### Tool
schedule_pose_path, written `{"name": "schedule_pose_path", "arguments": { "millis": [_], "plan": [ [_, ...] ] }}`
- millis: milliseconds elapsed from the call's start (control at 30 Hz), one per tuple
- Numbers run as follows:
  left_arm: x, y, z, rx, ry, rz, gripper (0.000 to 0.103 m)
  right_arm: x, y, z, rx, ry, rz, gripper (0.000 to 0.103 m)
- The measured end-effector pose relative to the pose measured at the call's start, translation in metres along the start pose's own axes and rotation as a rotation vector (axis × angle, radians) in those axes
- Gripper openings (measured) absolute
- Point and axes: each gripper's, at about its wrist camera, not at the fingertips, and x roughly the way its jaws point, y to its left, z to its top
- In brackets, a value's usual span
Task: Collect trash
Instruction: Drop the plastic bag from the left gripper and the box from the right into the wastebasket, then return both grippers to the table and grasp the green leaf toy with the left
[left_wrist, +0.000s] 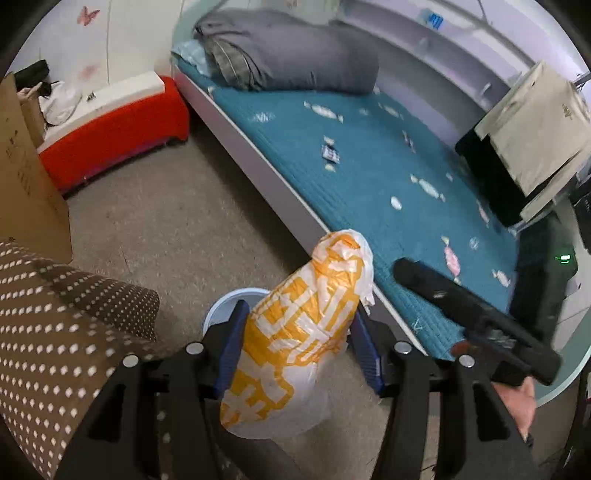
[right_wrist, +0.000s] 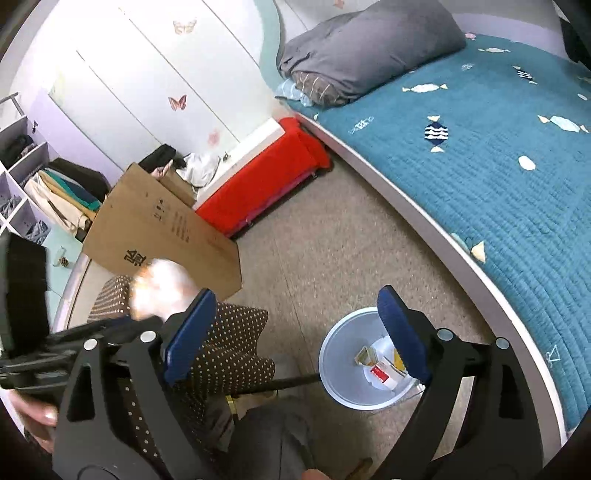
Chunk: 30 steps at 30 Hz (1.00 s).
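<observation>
My left gripper (left_wrist: 295, 328) is shut on a crumpled white and yellow plastic bag (left_wrist: 299, 332) and holds it above the floor, over a pale blue waste bin (left_wrist: 221, 306) whose rim shows just behind it. My right gripper (right_wrist: 295, 332) is open and empty above the floor. In the right wrist view the bin (right_wrist: 340, 354) stands beside the bed and holds a few pieces of packaging (right_wrist: 380, 369). The right gripper's body (left_wrist: 480, 321) shows blurred at the right of the left wrist view. The bag appears as a blurred pale patch (right_wrist: 162, 291) in the right wrist view.
A bed with a teal quilt (left_wrist: 369, 166) and a grey folded duvet (left_wrist: 291, 51) runs along the right. A red storage box (left_wrist: 114, 133), a cardboard sheet (right_wrist: 162, 236) and a brown dotted cushion (left_wrist: 55, 325) stand around the beige carpet (left_wrist: 177, 214).
</observation>
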Motion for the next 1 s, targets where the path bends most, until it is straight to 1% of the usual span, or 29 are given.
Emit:
{"name": "schedule_pose_path", "arguments": {
  "millis": [33, 67, 100, 133, 200, 233, 367, 433, 500, 533, 600, 800, 1000],
  "plan": [
    [0.007, -0.002, 0.002, 0.011, 0.018, 0.014, 0.063, 0.0, -0.001, 0.0, 0.002, 0.0, -0.002, 0.088],
    [0.016, -0.002, 0.005, 0.018, 0.049, 0.036, 0.074, 0.0, -0.003, 0.0, 0.005, 0.002, -0.005, 0.088],
    [0.02, -0.001, 0.006, 0.015, 0.058, 0.049, 0.083, 0.0, -0.004, -0.001, 0.008, 0.002, -0.006, 0.088],
    [0.023, 0.0, 0.007, 0.012, 0.063, 0.058, 0.086, 0.001, -0.006, -0.001, 0.011, 0.005, -0.008, 0.088],
    [0.03, 0.004, 0.009, -0.007, 0.103, 0.049, 0.087, 0.003, -0.01, -0.002, 0.017, 0.012, -0.014, 0.088],
    [0.029, 0.006, 0.011, -0.009, 0.104, 0.05, 0.087, 0.004, -0.011, -0.003, 0.022, 0.016, -0.017, 0.088],
    [0.021, 0.008, 0.009, -0.013, 0.069, 0.044, 0.088, 0.011, -0.012, -0.01, 0.028, 0.031, -0.015, 0.089],
    [0.016, 0.004, 0.008, 0.004, 0.039, 0.058, 0.088, 0.012, -0.01, -0.014, 0.027, 0.032, -0.025, 0.092],
    [0.008, 0.002, 0.004, 0.01, 0.011, 0.089, 0.09, 0.013, -0.009, -0.019, 0.037, 0.035, -0.037, 0.096],
    [0.003, 0.002, 0.001, 0.007, -0.005, 0.084, 0.09, 0.013, -0.007, -0.022, 0.042, 0.037, -0.042, 0.096],
    [-0.007, 0.003, -0.002, 0.004, -0.032, 0.072, 0.091, 0.011, -0.004, -0.024, 0.041, 0.037, -0.048, 0.097],
    [-0.047, 0.003, -0.018, 0.019, -0.138, 0.076, 0.093, -0.002, 0.016, -0.028, 0.02, 0.016, -0.062, 0.097],
    [-0.088, 0.004, -0.042, 0.025, -0.228, 0.099, 0.094, -0.026, 0.057, -0.029, -0.044, -0.023, -0.039, 0.097]
  ]
}}
